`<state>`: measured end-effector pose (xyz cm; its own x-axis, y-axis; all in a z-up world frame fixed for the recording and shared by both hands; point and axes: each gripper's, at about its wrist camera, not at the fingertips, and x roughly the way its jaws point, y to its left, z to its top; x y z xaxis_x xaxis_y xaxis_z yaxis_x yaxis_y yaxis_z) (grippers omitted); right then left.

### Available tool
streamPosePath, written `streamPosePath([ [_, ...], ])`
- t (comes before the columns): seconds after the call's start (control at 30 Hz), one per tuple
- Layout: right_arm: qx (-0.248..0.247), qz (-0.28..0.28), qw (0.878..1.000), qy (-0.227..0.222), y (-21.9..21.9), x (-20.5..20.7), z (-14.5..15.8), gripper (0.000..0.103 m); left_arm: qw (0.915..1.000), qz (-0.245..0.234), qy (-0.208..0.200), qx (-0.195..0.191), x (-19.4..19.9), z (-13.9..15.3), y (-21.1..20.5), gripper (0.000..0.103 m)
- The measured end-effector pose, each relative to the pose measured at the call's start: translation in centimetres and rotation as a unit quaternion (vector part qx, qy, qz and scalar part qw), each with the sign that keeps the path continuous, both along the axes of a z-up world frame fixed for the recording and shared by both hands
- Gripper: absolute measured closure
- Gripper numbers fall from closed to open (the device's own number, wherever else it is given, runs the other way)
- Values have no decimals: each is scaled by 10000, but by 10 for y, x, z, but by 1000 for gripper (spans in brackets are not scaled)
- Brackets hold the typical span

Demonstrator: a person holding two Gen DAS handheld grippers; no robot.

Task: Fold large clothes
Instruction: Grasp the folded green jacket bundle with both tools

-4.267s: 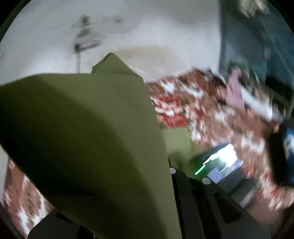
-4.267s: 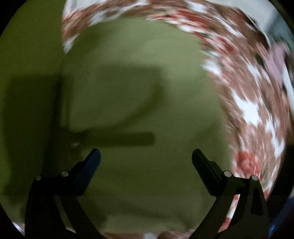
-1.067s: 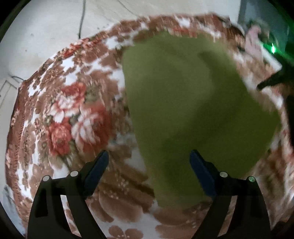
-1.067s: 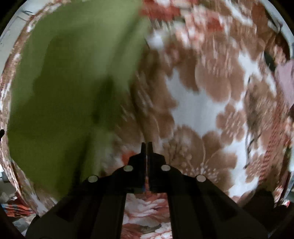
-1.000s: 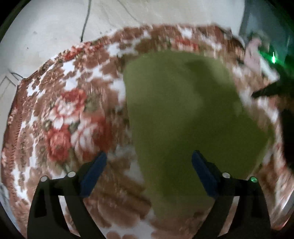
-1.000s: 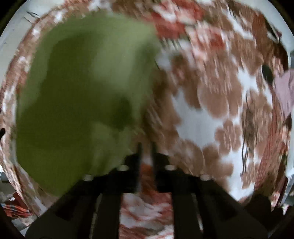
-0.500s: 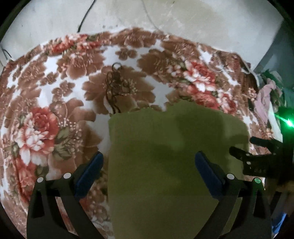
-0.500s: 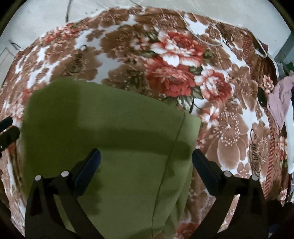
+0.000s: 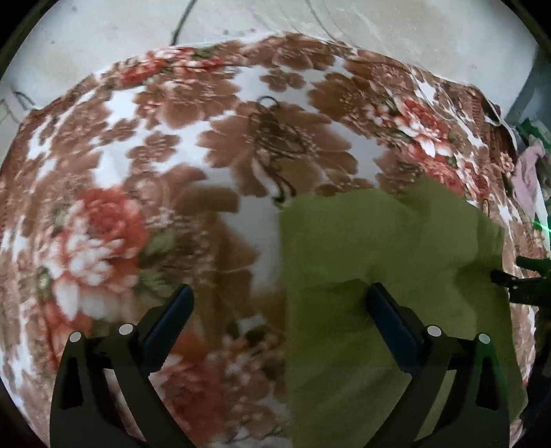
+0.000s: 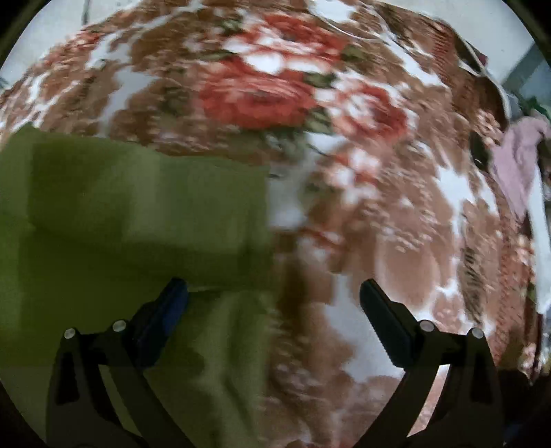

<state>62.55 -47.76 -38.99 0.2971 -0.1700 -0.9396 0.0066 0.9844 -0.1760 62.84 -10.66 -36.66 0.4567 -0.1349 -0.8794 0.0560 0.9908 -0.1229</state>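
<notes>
An olive-green garment (image 9: 385,268) lies folded flat on a floral blanket (image 9: 137,172). In the left wrist view my left gripper (image 9: 279,303) is open and straddles the garment's left edge, its right finger over the cloth. The right wrist view shows the same green garment (image 10: 131,213) at the left. My right gripper (image 10: 272,296) is open over the garment's right edge, with its left finger (image 10: 165,310) above the cloth. Nothing is pinched in either. The other gripper's dark tips (image 9: 523,279) show at the right edge of the left wrist view.
The floral blanket (image 10: 378,206) covers a bed. Bare pale floor (image 9: 275,20) lies beyond its far edge, with a dark cable (image 9: 182,24) on it. A pink cloth (image 10: 516,162) and dark clutter sit off the bed's right side.
My right gripper went from shut to wide open a second ago. Both grippers have shifted outward and lower, so that each now straddles a side edge of the green garment.
</notes>
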Motion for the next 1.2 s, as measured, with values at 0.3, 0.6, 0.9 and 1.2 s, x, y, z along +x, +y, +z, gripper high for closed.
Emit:
streamPosePath([
  [0.3,930,488,9944,110,-13,-68,41,5,9921,-614,264,-1062,-75,32,-1,5],
  [0.6,1765,321,9798,889,2,-114,-6,5,9847,-781,947,-1239,-120,-38,-25,5],
  [0.9,2114,613,9705,987,41,-115,-19,5,9696,-942,1353,-1810,-112,-63,-35,4],
  [1.2,2049,776,9713,926,73,-118,-21,4,9682,-1127,1370,-1762,-111,-67,-39,4],
])
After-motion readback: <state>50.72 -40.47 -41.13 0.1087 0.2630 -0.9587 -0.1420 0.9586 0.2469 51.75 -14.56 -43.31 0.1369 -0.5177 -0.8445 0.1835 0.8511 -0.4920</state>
